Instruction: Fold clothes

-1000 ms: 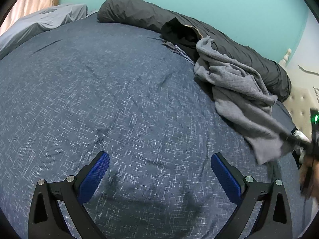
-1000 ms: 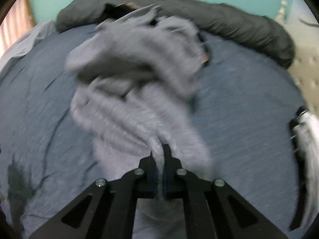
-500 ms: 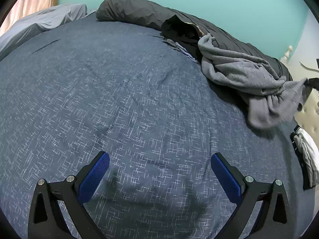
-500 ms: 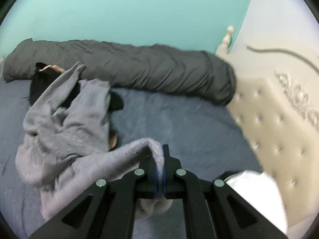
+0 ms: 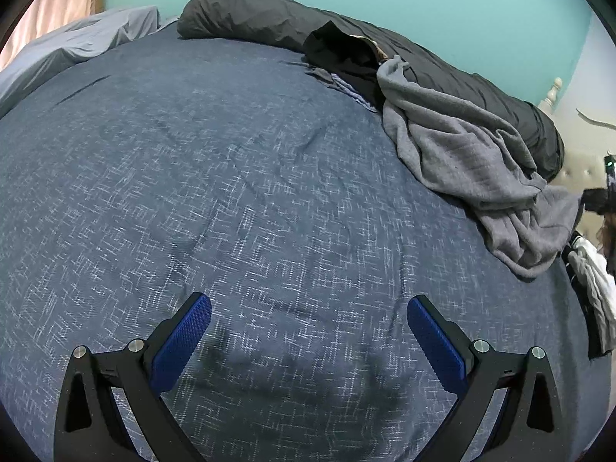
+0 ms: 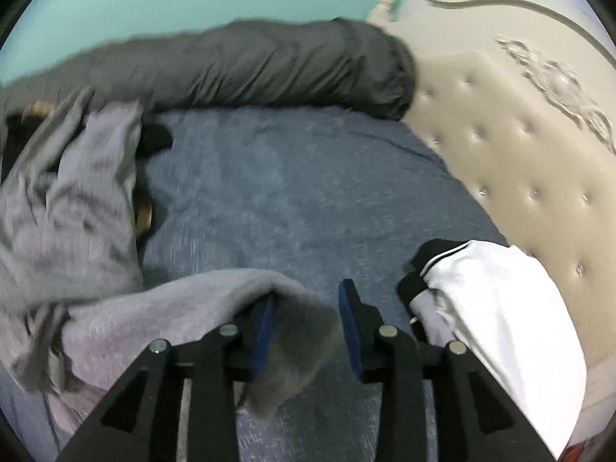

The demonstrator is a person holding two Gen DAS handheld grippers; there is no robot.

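Note:
A crumpled grey garment lies at the right side of the blue bedspread. In the right wrist view the same grey garment spreads over the left, and one end of it drapes over the left finger of my right gripper. That gripper's jaws stand apart, with the cloth loose between them. My left gripper hovers wide open over bare bedspread, well left of the garment. From the left wrist view my right gripper shows small at the garment's far end.
A long dark grey bolster runs along the teal wall. Black clothing lies at the garment's top end. A white and black folded garment sits by the padded cream headboard. A light blue sheet lies far left.
My right gripper has gone from shut on the grey garment to open, and the cloth now sags over one finger. The garment has settled lower on the bed. The left gripper stayed put.

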